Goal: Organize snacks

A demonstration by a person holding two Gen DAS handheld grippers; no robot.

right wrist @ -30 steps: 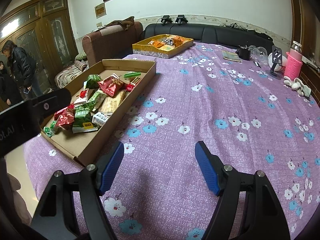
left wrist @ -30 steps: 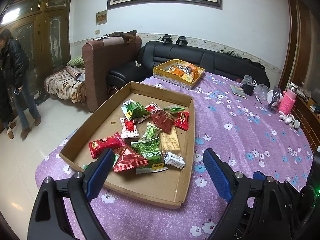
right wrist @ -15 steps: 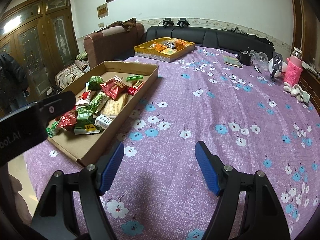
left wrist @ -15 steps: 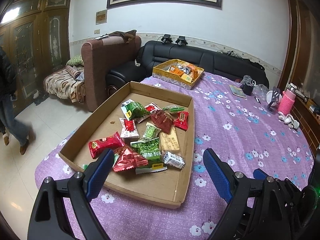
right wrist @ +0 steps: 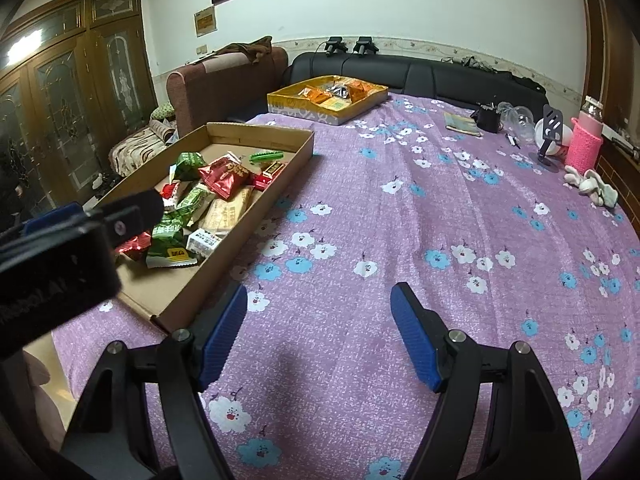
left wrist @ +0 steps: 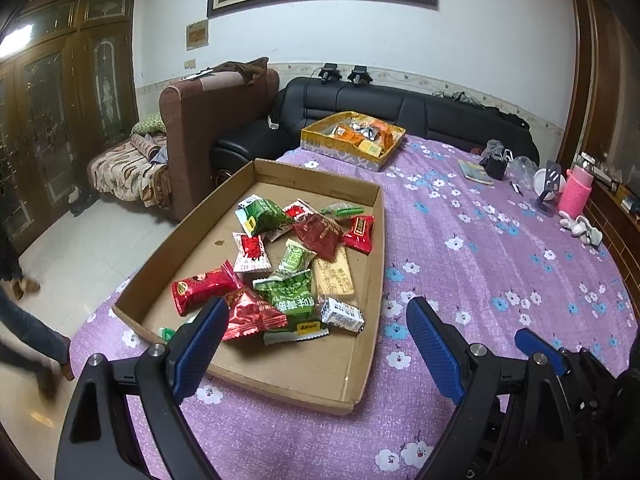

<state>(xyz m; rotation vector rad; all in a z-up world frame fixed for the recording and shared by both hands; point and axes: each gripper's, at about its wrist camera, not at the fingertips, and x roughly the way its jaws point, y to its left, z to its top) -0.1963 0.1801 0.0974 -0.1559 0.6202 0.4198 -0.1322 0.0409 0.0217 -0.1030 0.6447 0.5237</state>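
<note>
Left wrist: two trays (left wrist: 362,360), two claws (left wrist: 316,330).

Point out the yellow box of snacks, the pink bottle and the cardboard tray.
yellow box (left wrist: 340,151), left wrist view, on its front wall.
pink bottle (right wrist: 585,145), right wrist view, on its knitted sleeve.
cardboard tray (left wrist: 298,368), left wrist view, on its bare floor.

The person (left wrist: 24,332) by the wooden doors is now at the very left edge of the left view, only blurry legs showing, and the right view sits a little closer to the cardboard tray (right wrist: 280,184).
</note>
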